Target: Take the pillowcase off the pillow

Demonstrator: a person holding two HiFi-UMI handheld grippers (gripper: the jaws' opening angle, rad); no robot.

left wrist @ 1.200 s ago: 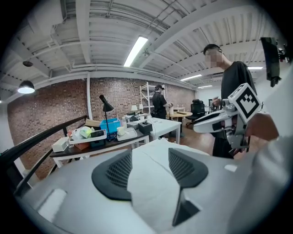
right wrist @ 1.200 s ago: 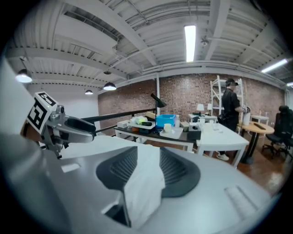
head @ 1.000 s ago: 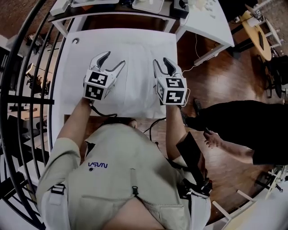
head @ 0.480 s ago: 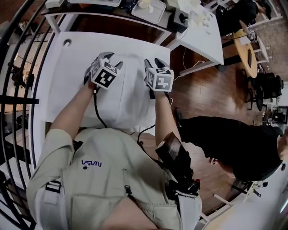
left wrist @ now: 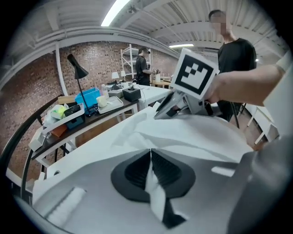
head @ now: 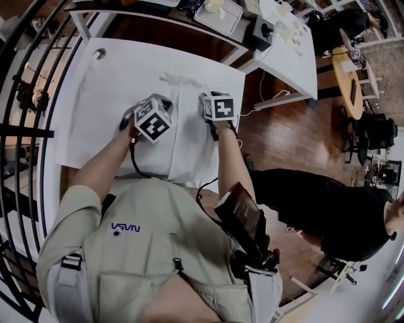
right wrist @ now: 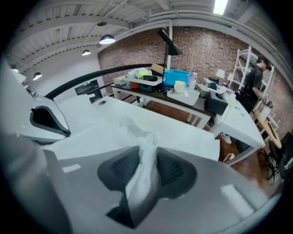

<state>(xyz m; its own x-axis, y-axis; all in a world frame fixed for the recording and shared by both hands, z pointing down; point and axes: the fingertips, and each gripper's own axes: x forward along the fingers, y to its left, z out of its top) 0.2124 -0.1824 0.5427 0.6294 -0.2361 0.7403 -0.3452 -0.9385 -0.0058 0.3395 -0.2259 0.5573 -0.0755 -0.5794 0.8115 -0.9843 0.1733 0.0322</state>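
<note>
A pillow in a white pillowcase (head: 184,146) lies on the white table (head: 95,88), its far end crumpled. Both grippers are down on the pillow's middle, side by side. My left gripper (left wrist: 150,155) is shut on a thin fold of the pillowcase (left wrist: 192,137); its jaws have just been closing. My right gripper (right wrist: 147,155) has a thicker bunch of the pillowcase (right wrist: 137,130) pinched between its pads; its jaws have also just been closing. In the head view the marker cubes cover the jaws of the left gripper (head: 149,105) and the right gripper (head: 211,99).
A second white table (head: 290,57) stands at the far right with a tray (head: 218,14) and a black box (head: 262,33). A black railing (head: 38,132) curves along the left. A person in black (head: 328,202) stands at the right on the wooden floor.
Both grippers have dropped onto the pillow and tipped downward. The left jaws, wide open before, are now closed on cloth. The fabric near the far end has puckered.
</note>
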